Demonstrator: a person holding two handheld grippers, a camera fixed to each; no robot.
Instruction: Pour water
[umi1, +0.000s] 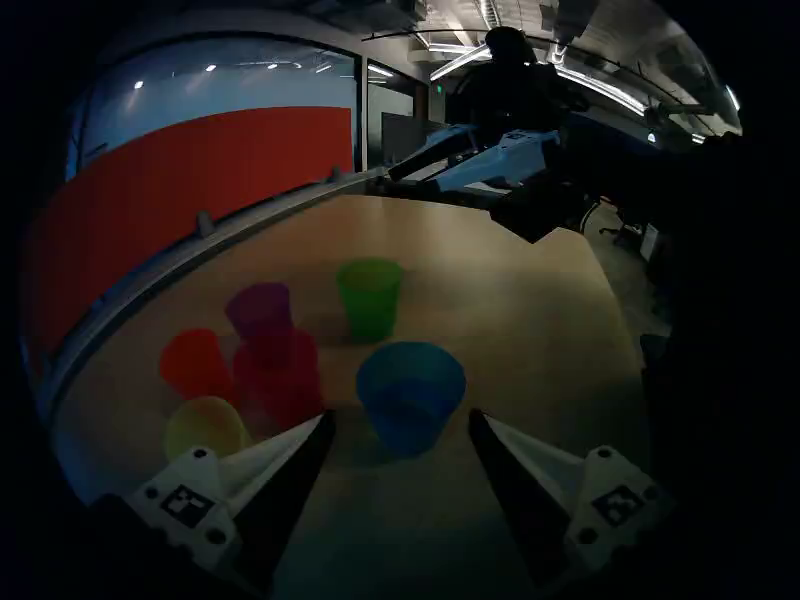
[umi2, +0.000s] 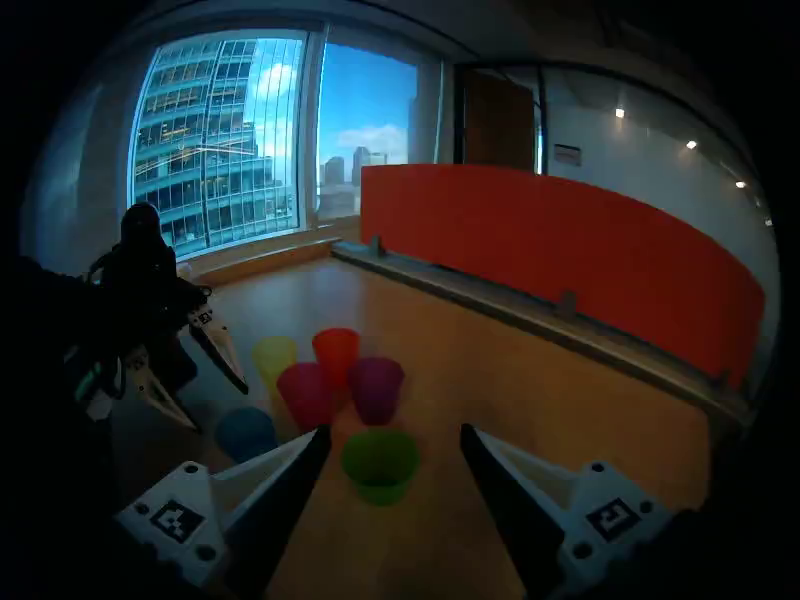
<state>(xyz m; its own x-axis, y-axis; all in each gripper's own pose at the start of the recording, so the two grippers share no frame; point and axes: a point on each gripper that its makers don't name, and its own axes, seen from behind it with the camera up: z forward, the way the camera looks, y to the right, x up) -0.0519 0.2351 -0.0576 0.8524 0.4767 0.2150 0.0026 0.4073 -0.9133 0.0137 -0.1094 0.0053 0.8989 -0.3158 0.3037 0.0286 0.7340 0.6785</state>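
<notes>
Wooden table (umi1: 530, 300) carries a cluster of cups. Left gripper (umi1: 400, 416) is released, fingers spread; blue cup (umi1: 410, 395) sits just ahead between the tips, not touching. Right gripper (umi2: 394, 430) is likewise spread; green cup (umi2: 380, 465) sits just ahead, centred.

Both views are dim and underexposed, with straight lines bowed toward the edges. In the right gripper view daylight floods through the windows (umi2: 230, 150), leaving the person (umi2: 140, 270) a silhouette. In the left gripper view ceiling strips (umi1: 600, 87) glare, while the cups (umi1: 410, 395) look murky on the dull table (umi1: 540, 320).
</notes>
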